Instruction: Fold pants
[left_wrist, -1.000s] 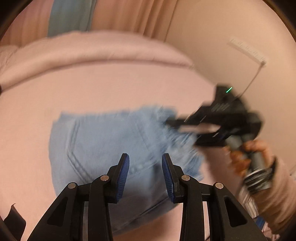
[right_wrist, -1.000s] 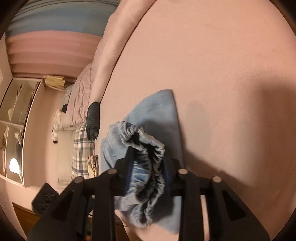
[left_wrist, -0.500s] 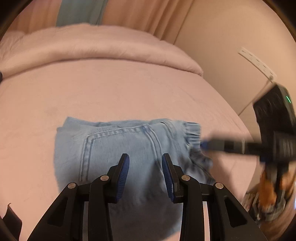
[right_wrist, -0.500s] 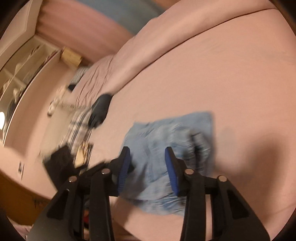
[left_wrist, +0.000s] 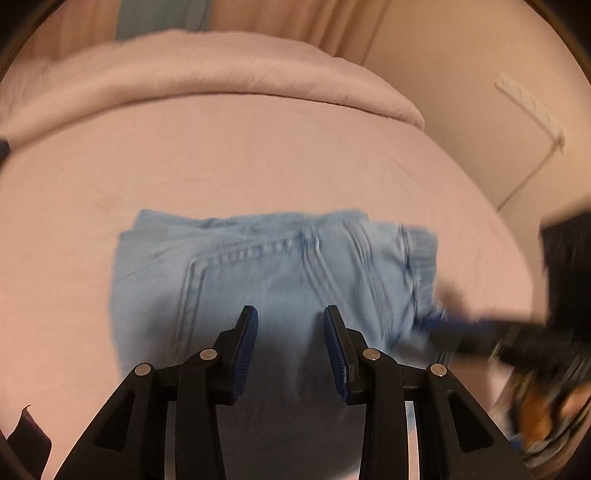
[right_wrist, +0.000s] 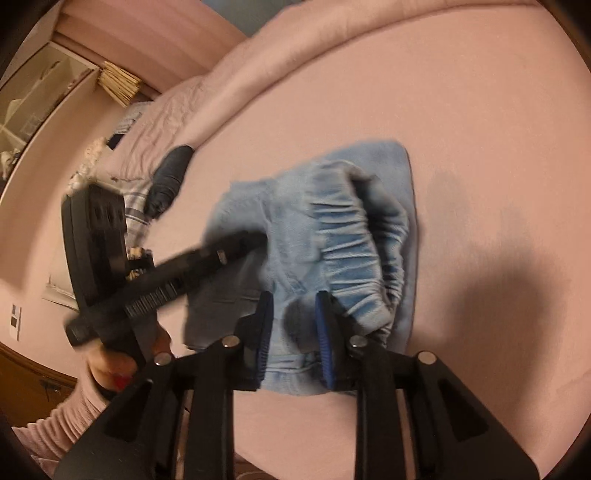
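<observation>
The folded pair of light-blue denim pants (left_wrist: 273, 280) lies flat on the pale pink bedsheet (left_wrist: 229, 162), a compact rectangle with stitched seams facing up and the gathered elastic waistband (right_wrist: 354, 254) at one end, its ruffles partly raised in a loose hump.

The left gripper (left_wrist: 290, 354) — black arms, blue ribbed pads — hovers above the near part of the pants with its jaws apart and nothing between them. In the right wrist view it reaches in from the left, its tip over the side of the fabric away from the waistband; whether it touches cannot be told through the blur.

The right gripper (right_wrist: 293, 334) hangs over the near edge of the pants beside the waistband, its jaws closing, a modest gap between the pads with no cloth pinched in it. In the left wrist view it appears as a dark, blurred shape near the waistband end.

A hand (right_wrist: 122, 363) in a pale pink ribbed sleeve (right_wrist: 55, 424) holds the left tool's handle. Farther out — a rolled pink duvet (left_wrist: 207, 74) along the far edge of the bed, and a dark bundle (right_wrist: 170, 181) by the plaid bedding.
</observation>
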